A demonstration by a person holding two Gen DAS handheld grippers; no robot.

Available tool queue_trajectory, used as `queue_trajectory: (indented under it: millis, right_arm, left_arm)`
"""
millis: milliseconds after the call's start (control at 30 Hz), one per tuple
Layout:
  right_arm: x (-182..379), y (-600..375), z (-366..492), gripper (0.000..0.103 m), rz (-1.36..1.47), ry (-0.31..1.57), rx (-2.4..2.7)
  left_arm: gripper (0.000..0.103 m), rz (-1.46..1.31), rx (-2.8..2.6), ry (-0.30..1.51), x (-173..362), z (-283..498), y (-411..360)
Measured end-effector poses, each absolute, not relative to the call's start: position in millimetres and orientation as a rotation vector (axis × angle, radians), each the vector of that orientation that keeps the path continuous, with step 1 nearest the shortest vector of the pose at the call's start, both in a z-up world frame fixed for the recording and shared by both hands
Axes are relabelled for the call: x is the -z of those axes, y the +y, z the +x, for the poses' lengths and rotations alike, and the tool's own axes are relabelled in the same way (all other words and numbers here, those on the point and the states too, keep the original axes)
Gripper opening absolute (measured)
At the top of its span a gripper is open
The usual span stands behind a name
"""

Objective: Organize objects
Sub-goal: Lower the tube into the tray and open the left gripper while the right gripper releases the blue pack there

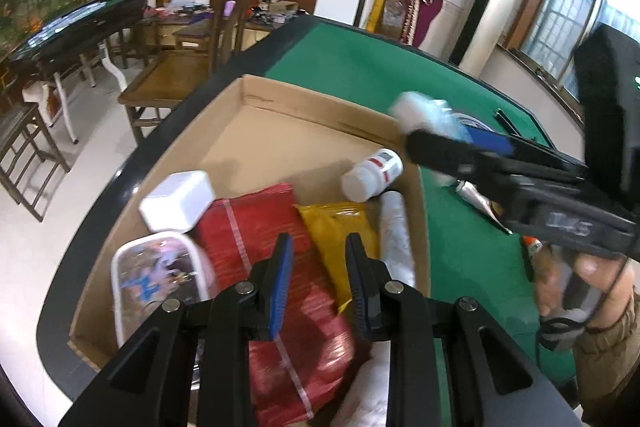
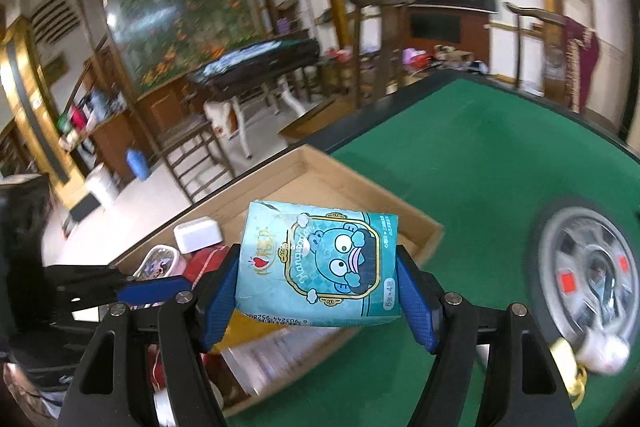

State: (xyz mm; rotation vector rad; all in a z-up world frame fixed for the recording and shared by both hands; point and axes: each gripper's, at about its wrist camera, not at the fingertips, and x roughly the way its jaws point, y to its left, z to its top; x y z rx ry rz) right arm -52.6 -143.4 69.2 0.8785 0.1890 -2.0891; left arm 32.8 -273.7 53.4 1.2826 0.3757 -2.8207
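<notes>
1. Tissue pack [image 2: 320, 269] clamped btwn right gripper [image 2: 320, 291] fingers, above box [image 2: 424, 235] edge.
2. Left gripper [image 1: 320, 283] fingers narrow, nothing btwn; red bag [image 1: 260, 247] & yellow packet [image 1: 332, 227] just beyond tips.
3. Box on green counter [image 2: 460, 167].

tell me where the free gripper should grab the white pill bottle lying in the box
Take the white pill bottle across its labelled body, coming from above. It lies on its side on the cardboard box floor, cap toward the camera, so its round flanks are exposed. The left gripper is shut and empty, so it would have to open first.
</notes>
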Motion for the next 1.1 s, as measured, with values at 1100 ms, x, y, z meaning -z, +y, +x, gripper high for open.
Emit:
queue_trajectory:
  millis: [1100]
  right_arm:
    - [-57,-143,-84,0.094,0.954,0.251,2.152]
  left_arm:
    - [0.048,1.235,2.834,0.48,-57,56,-278]
